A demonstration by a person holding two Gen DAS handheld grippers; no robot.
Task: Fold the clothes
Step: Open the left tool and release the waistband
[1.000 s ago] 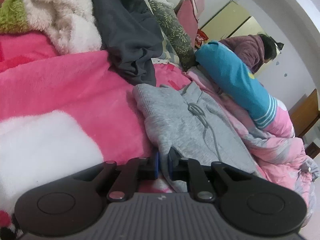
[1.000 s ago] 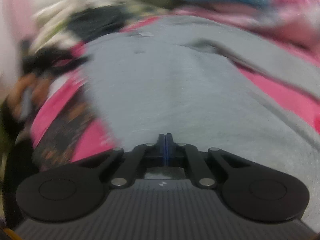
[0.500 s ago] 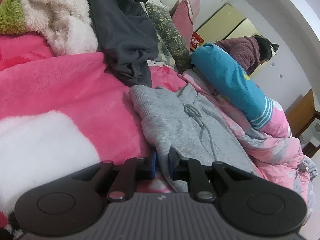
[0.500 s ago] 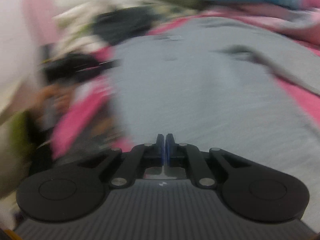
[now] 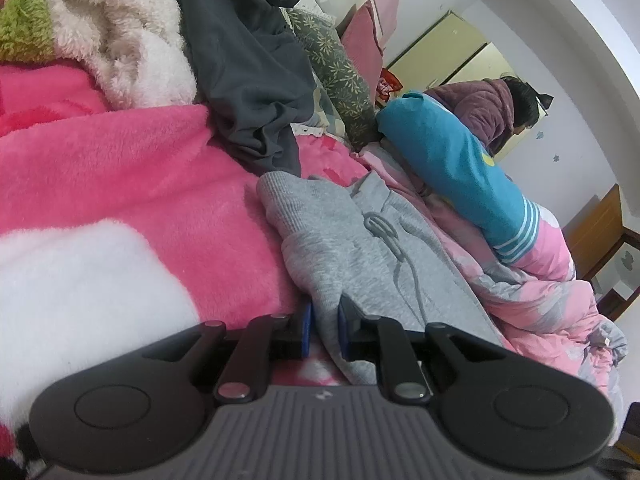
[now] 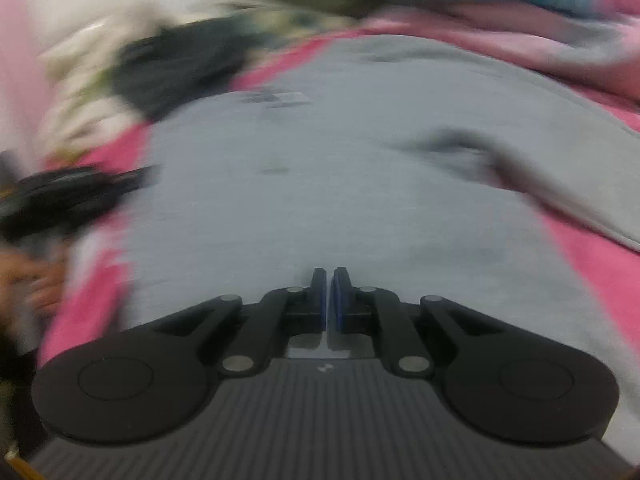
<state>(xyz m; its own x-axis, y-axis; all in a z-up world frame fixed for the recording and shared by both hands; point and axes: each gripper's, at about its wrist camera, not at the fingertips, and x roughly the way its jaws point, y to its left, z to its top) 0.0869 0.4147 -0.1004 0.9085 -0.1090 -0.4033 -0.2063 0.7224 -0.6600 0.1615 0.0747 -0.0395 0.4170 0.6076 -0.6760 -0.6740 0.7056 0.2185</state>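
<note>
Left gripper pinched on grey sweatpants edge, fabric between pads. Pants run toward 1 o'clock over pink blanket; dark garment at 12. Right gripper nearly closed, apparently empty, over pants; view blurred.

Left wrist view: sweatpants lie on fleece blanket, running from near edge toward back, w/ drawstring on top. Near edge of pants sits between fingers of left gripper. Behind pants: dark garment, draped over fluffy throw to its left. Right of garment: leaf-print pillow. Right of pants: quilt, bolster on it; person behind bolster.

Right wrist view: right gripper over pants, blurred.
</note>
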